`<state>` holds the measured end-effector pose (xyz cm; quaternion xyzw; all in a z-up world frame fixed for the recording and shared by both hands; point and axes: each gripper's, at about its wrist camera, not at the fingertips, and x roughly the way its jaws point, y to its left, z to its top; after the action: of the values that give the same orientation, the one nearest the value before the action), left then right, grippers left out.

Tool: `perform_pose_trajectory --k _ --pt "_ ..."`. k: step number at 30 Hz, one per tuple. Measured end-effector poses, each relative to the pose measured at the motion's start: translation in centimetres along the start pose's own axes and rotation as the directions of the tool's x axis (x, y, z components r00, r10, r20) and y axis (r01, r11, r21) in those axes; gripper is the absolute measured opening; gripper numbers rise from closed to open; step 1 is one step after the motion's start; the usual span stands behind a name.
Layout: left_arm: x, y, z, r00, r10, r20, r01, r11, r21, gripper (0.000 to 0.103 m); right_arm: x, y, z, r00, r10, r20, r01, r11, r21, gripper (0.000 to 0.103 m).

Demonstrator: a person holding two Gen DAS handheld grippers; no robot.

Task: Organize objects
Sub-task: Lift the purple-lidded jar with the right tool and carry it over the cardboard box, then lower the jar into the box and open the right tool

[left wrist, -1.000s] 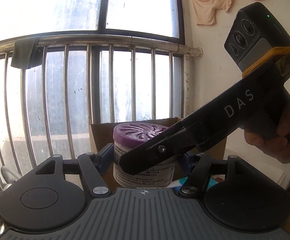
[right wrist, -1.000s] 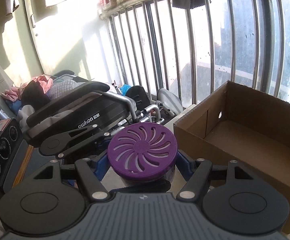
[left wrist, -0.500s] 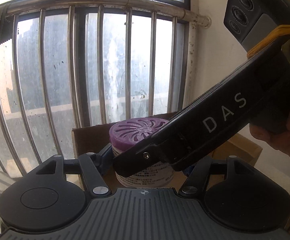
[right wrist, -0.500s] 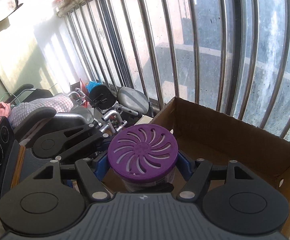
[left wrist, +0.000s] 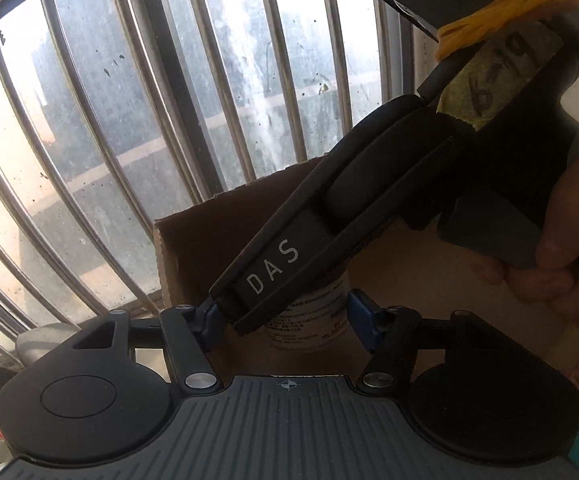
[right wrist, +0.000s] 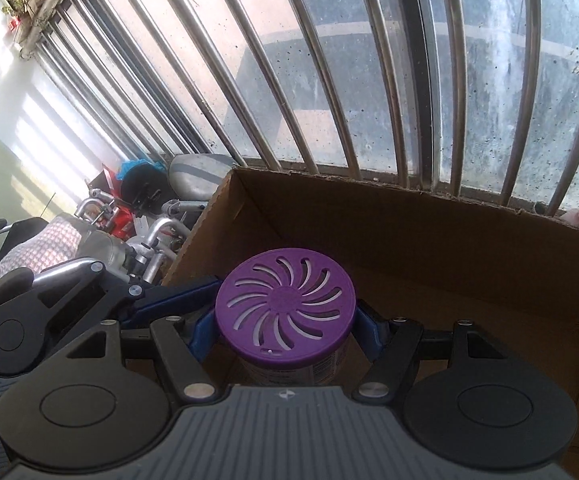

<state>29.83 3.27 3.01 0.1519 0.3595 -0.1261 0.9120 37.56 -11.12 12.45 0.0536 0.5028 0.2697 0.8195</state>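
Together, we hold the round white canister with the purple vented lid (right wrist: 285, 312) between both pairs of tongs. Our right gripper (right wrist: 285, 330) presses its blue pads against the canister just under the lid, clamped on it from either side. Our left gripper (left wrist: 285, 320) flanks the canister's printed body (left wrist: 313, 320), but the right tool's black body crosses in front, so we cannot tell whether those pads actually press.

To do this step well, we judge we should lower the canister straight down until its base rests on the floor of the brown cardboard box (right wrist: 429, 236), then part the tongs evenly so it stays upright.

The canister stands upright over the box's near left corner, its lid slotted in a swirl, its label in small print. Beyond the box, steel window bars (right wrist: 329, 80) run across.
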Motion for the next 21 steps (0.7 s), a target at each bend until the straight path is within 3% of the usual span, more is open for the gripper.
perform_pose_trajectory --k 12,15,21 --pt "1.7 -0.2 -0.3 0.992 0.044 -0.116 -0.038 0.998 0.048 0.057 4.0 -2.4 0.1 0.997 0.043 -0.065 -0.037 0.994 0.101 0.074" --pt "1.5 -0.3 -0.7 0.991 0.051 -0.121 -0.044 0.997 0.062 0.057 4.2 -2.9 -0.1 0.994 0.061 -0.087 -0.049 0.990 0.129 0.082" --pt "0.9 -0.1 -1.3 0.989 0.048 -0.142 -0.040 0.998 0.056 0.057 2.6 -4.2 -0.6 0.993 0.106 -0.043 -0.096 0.979 0.180 0.082"
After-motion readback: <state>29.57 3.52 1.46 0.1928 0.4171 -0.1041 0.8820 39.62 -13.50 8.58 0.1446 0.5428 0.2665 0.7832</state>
